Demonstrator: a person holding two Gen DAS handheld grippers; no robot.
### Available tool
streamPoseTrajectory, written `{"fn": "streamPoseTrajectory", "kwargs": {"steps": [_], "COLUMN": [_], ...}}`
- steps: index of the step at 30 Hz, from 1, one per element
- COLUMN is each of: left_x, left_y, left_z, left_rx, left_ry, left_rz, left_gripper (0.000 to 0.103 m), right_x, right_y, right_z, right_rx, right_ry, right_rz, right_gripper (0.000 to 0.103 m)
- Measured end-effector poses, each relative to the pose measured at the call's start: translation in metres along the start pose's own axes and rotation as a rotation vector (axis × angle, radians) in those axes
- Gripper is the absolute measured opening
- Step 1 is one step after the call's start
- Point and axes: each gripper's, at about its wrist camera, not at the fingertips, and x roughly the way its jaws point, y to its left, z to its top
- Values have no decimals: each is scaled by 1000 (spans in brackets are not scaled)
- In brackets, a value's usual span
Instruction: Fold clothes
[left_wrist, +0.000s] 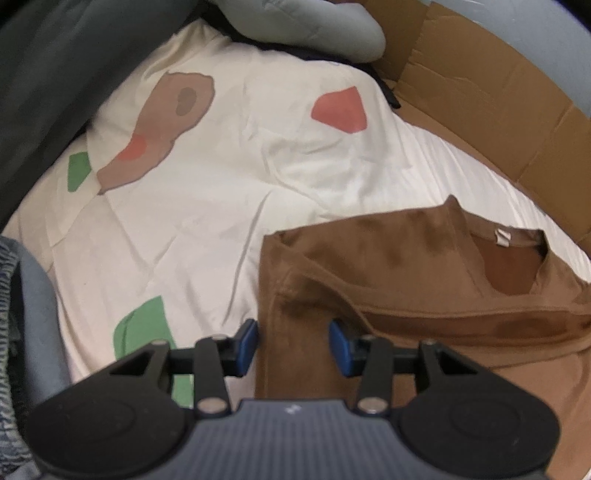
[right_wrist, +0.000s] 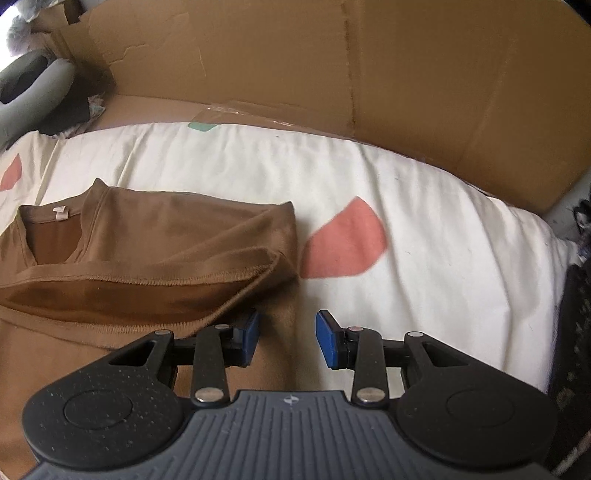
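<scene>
Lying on a white bedsheet (left_wrist: 229, 229) printed with pink, green and tan shapes: one brown shirt (left_wrist: 388, 266), partly folded, its neck opening and small label facing up, a hemmed edge doubled over across its middle.

- Left gripper (left_wrist: 293, 345): blue pads partly apart, hanging over the shirt's left edge; cloth shows in the gap, but the pads do not press on it.
- Right gripper (right_wrist: 286, 339): blue pads partly apart, over the shirt's right edge; its left pad is above brown cloth, its right pad above bare sheet, nothing clamped.
- Cardboard sheet (right_wrist: 369, 66): standing along the far side of the bed, creased and torn in places.
- Grey pillow (left_wrist: 314, 29): at the far end, beyond the sheet.
</scene>
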Motion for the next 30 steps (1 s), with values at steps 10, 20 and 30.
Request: {"fn": "streamPoseTrajectory", "kwargs": {"steps": [10,20,30], "left_x": [6,-2,-7], "left_y": [-5,-3,4], "left_z": [3,-4,-8], "left_rx": [20,8,-17], "left_ry": [-61,-114,-109], "left_rz": [16,41,26], "left_gripper": [25,8,10], "right_x": [18,16,12], "right_y": [7,10,7], "right_z": [14,15,13], "right_rx": [-2,-21,20], "right_ry": [-21,-57,-74], "right_rz": [-3,-34,-50], "right_gripper": [36,4,4]}}
